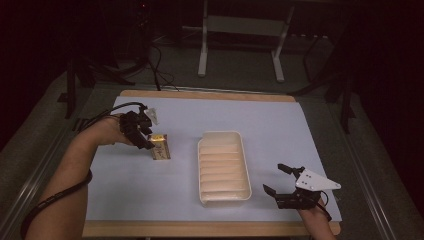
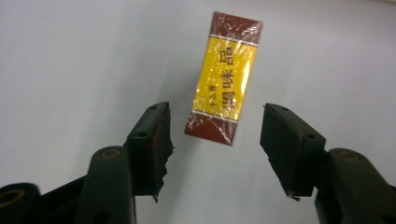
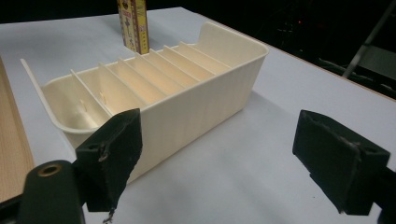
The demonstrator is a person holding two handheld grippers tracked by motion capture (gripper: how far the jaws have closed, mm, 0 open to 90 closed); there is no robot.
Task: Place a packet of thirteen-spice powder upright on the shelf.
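Observation:
A small box in red and yellow, wrapped in clear film, is on the pale blue table left of centre. In the right gripper view the box stands upright beyond the tray. My left gripper hangs right at it from the left. In the left gripper view the box reaches in between the jaws of my left gripper, with a gap on each side and neither pad touching. A cream tray with several slots is at the table's centre. My right gripper rests open, right of the tray's front corner.
The tray's slots hold nothing, and its near wall is just ahead of my right gripper. A wooden strip runs along the table's front edge. Dark stands and cables crowd the floor behind the table.

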